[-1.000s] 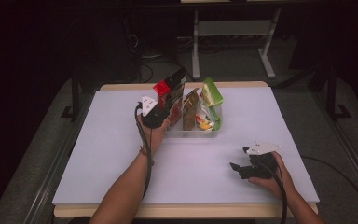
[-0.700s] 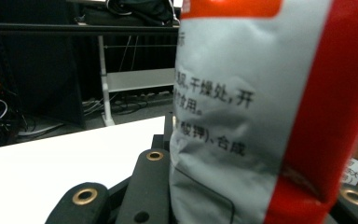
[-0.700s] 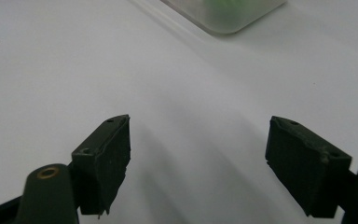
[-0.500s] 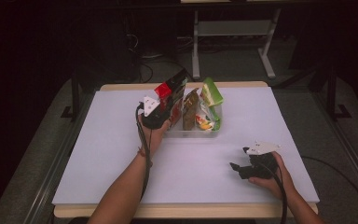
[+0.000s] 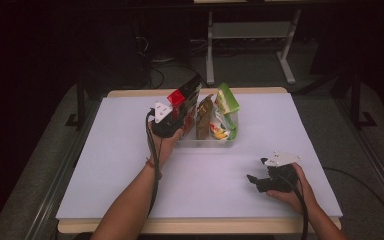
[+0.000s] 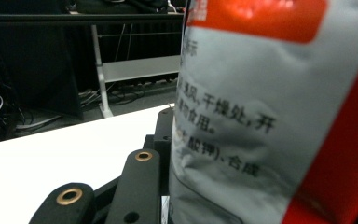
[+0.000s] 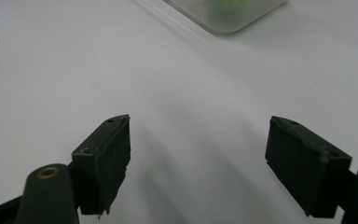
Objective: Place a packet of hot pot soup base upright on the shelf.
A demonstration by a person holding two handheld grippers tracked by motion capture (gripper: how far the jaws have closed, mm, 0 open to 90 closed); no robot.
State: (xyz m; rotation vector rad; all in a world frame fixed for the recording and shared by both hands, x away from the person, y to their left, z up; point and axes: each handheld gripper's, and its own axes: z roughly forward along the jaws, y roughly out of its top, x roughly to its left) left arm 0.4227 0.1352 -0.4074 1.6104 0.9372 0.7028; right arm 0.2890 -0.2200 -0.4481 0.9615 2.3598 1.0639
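A red, black and silver snack bag (image 5: 185,93) stands tilted at the left end of a clear plastic bin (image 5: 206,142) near the table's back middle. My left gripper (image 5: 178,107) has this bag (image 6: 270,116) between its jaws. The jaws have just been opening a little, and the bag's silver side still lies against the left finger (image 6: 164,135). A brown bag (image 5: 203,117), a green bag (image 5: 227,99) and a colourful bag (image 5: 219,129) stand in the bin. My right gripper (image 5: 255,182) rests on the table at the front right, open with nothing between its jaws (image 7: 198,163).
The white table top (image 5: 110,165) has free room to the left and along the front. A corner of the clear bin (image 7: 223,14) lies ahead of the right gripper. Beyond the table stands a metal rack (image 5: 250,35) on a dark floor.
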